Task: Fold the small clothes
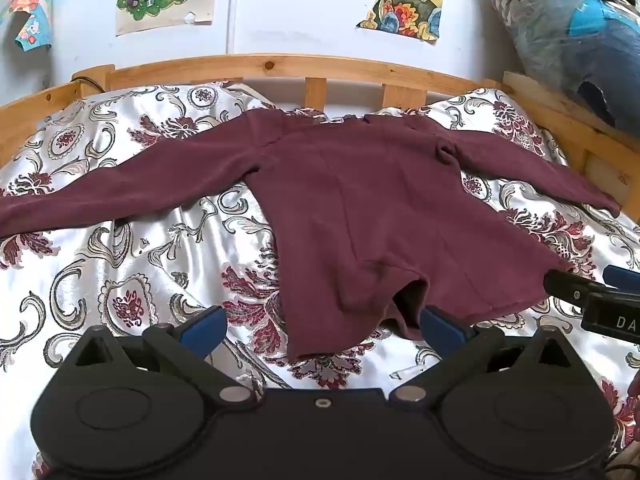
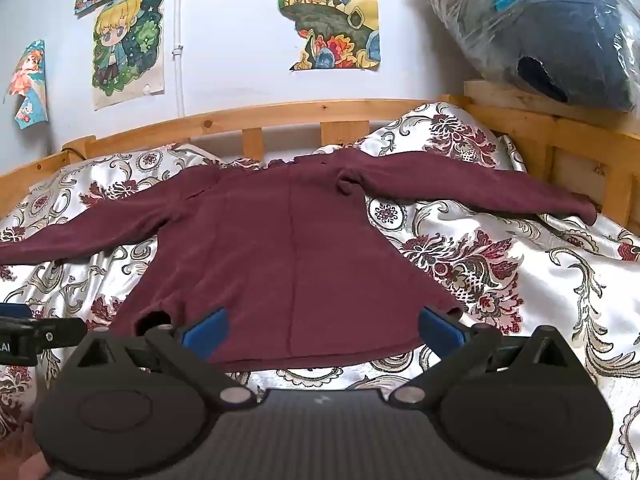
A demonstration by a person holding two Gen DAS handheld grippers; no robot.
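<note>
Item: one maroon long-sleeved top (image 1: 360,208), laid flat on our bed's floral cover (image 1: 120,264), sleeves stretched to both sides, hem nearest us and slightly rumpled at its left corner. Left tongs (image 1: 320,324) spread wide, above the hem, pinching nothing. Right tongs (image 2: 322,328) likewise spread, over the hem's right part. Wooden rail (image 2: 280,114) borders the far edge; bare cover flanks the top.

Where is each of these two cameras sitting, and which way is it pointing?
Left wrist: rides on the left gripper, looking down over the top's left hem; open jaws and the other gripper's tip show.
Right wrist: rides on the right gripper, looking over the right hem; open jaws show.
Shared: the maroon top, floral bedspread, wooden bed rail, wall drawings.
</note>
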